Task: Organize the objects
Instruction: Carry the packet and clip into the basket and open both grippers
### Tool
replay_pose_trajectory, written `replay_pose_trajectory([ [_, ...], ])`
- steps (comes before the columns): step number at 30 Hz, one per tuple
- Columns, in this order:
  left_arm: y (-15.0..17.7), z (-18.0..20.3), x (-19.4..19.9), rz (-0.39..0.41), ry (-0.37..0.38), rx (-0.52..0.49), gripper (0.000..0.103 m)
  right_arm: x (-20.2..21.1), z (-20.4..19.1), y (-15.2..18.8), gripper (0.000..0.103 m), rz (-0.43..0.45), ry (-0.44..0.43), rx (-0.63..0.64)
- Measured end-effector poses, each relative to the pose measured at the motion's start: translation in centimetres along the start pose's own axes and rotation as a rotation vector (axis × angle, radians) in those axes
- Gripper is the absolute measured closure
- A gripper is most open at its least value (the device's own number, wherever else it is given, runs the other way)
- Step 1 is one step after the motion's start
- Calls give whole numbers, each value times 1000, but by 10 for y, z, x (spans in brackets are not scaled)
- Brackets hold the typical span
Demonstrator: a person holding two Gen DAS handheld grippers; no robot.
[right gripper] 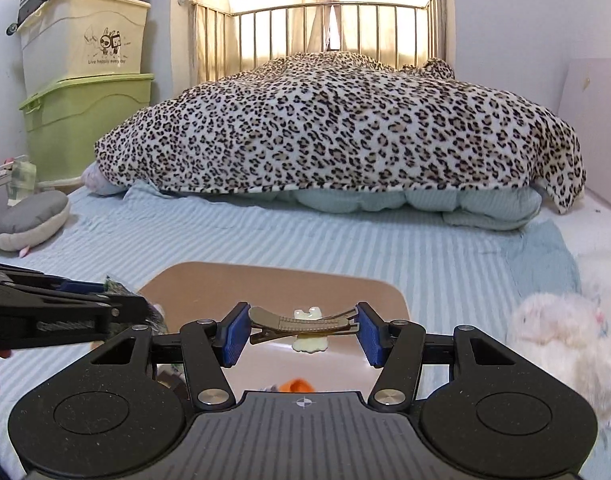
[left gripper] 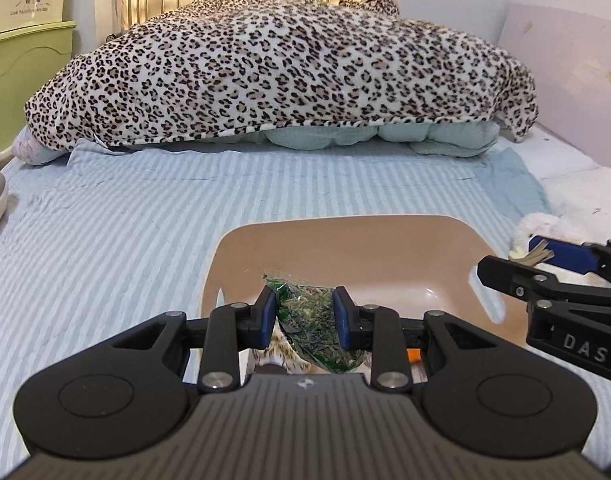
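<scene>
A beige square tray [left gripper: 345, 240] lies on the striped bed sheet; it also shows in the right wrist view [right gripper: 265, 280]. My left gripper [left gripper: 305, 316] is shut on a green packet of dried leaves [left gripper: 313, 320] and holds it over the tray's near part. My right gripper [right gripper: 303, 332] is shut on a metal hair clip with a pale yellow ornament [right gripper: 305, 322], held crosswise over the tray. The right gripper shows at the right edge of the left wrist view [left gripper: 537, 260]. An orange item [right gripper: 297, 385] lies in the tray below it.
A leopard-print blanket [left gripper: 281, 68] over a pale quilt fills the far half of the bed. A white fluffy toy [right gripper: 561, 328] lies right of the tray. A grey cushion [right gripper: 29, 220] lies at the left. Storage boxes [right gripper: 85, 120] stand by the left wall.
</scene>
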State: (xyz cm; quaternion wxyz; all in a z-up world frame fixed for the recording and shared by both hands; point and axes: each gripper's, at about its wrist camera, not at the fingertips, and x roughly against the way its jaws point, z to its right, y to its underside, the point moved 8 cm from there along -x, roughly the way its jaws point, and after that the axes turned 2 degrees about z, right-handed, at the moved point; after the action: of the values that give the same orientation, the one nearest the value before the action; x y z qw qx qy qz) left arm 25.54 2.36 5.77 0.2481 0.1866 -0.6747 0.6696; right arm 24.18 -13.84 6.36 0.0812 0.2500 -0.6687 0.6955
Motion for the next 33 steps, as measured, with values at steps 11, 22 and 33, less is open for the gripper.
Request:
replay_pose_trajectory([
  [11,29,6,-77,-149,-51,-14,71,-64,10,19,49,-115,31,17],
  [22,58,-3,-91,-239,-75,4,69,-87,8,58,45,-252,58,70],
  [33,34,-5,-39,-139,-106,-8,25,-40,16,37,11,-211,63,18],
])
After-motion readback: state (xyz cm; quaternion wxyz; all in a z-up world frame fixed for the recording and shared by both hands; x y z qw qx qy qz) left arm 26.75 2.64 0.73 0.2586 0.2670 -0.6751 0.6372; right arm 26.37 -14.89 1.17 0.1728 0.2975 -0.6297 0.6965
